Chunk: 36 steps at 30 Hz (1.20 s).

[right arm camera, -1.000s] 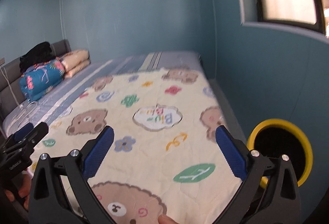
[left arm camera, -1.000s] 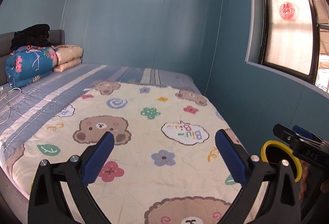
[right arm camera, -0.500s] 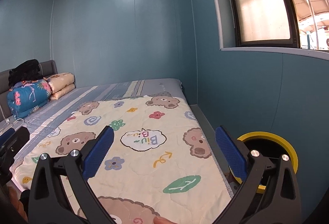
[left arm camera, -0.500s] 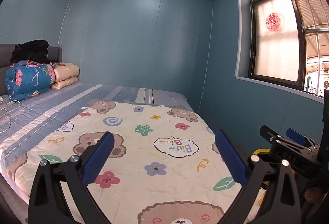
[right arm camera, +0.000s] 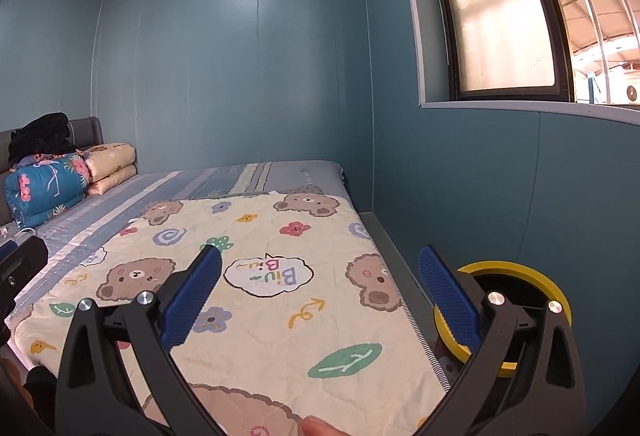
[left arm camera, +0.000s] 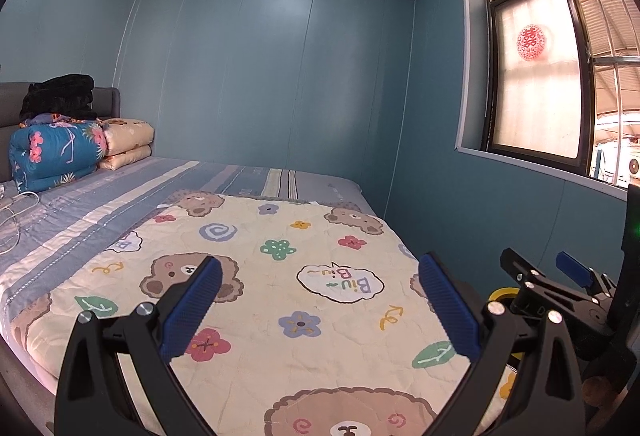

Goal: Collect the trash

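Moved: I've raised both views from the bed toward wall and window.
Left hand-held gripper (left arm camera: 320, 304): spread wide, empty.
Right hand-held gripper (right arm camera: 320, 300): spread wide, empty.
Trash: none visible on the cream bear-print quilt (right arm camera: 260, 284).
Bin: yellow-rimmed round black trash bin (right arm camera: 516, 272) on the floor, beside the bed.
Handling: I cannot judge without seeing the trash.
Views: right shows the bin's opening; left only a rim sliver (left arm camera: 502, 294).
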Available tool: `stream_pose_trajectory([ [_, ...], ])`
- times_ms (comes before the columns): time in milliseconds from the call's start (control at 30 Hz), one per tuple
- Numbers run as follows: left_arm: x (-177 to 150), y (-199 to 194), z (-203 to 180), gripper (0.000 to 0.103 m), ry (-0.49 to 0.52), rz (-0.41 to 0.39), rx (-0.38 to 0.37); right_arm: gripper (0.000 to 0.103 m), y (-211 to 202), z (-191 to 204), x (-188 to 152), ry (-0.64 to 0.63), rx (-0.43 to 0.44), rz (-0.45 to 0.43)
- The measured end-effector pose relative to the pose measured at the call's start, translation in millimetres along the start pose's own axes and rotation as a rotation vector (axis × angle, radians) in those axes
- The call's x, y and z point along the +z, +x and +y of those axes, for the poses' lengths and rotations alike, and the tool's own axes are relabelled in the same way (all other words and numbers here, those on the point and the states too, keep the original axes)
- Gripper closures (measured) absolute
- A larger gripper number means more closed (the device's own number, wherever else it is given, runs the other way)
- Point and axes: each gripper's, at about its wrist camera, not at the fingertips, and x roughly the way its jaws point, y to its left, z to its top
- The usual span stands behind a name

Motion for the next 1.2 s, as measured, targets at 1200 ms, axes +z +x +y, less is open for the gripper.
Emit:
stream_pose_trajectory([
  [1200, -5.5, 5.2, 0.3, 0.008, -0.009, 0.030, -0.014, 0.008, 8.7, 2.7, -11.1, 0.011, 0.010, 0.051],
])
